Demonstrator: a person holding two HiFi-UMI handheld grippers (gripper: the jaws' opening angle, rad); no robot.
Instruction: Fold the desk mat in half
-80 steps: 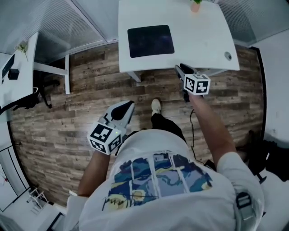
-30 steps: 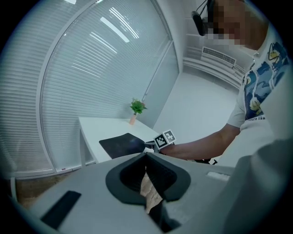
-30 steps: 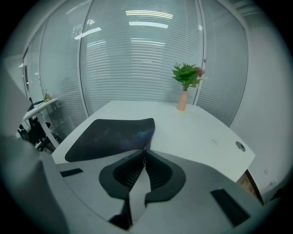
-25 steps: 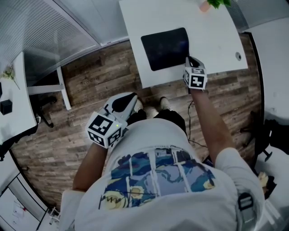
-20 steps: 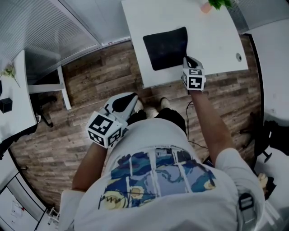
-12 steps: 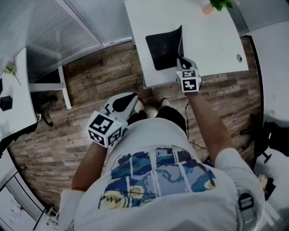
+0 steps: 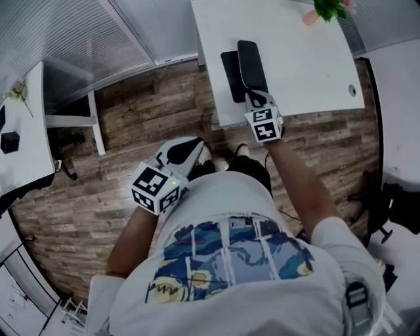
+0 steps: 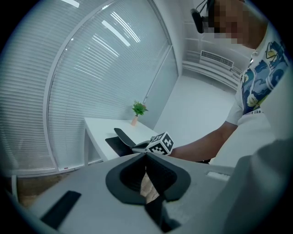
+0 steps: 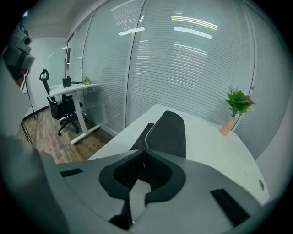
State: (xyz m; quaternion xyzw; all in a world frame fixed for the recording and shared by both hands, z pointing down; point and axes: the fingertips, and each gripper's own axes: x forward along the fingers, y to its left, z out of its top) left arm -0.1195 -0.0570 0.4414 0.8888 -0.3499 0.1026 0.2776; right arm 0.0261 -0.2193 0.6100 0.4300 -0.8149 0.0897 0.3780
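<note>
The black desk mat (image 7: 230, 73) lies on the white desk (image 7: 308, 59). Its right part (image 7: 251, 60) is lifted and curls over leftward above the flat part. My right gripper (image 7: 254, 100) is shut on the mat's near corner. In the right gripper view the raised flap (image 9: 170, 133) rises just beyond the closed jaws (image 9: 145, 151). My left gripper (image 7: 186, 149) hangs over the wooden floor beside the person's body, away from the desk, shut with nothing in it. The left gripper view shows its tips (image 8: 145, 154) meeting, with the mat (image 8: 120, 137) and the right gripper's cube (image 8: 161, 142) beyond.
A small plant in a pink pot (image 7: 326, 9) stands at the desk's far right; a cable hole (image 7: 352, 90) is near its right edge. A second white desk (image 7: 23, 125) is at the left. An office chair (image 9: 62, 112) stands beyond it.
The right gripper took hold of the mat's right edge, lifted it and carried it leftward over the mat. The left gripper stayed by the body.
</note>
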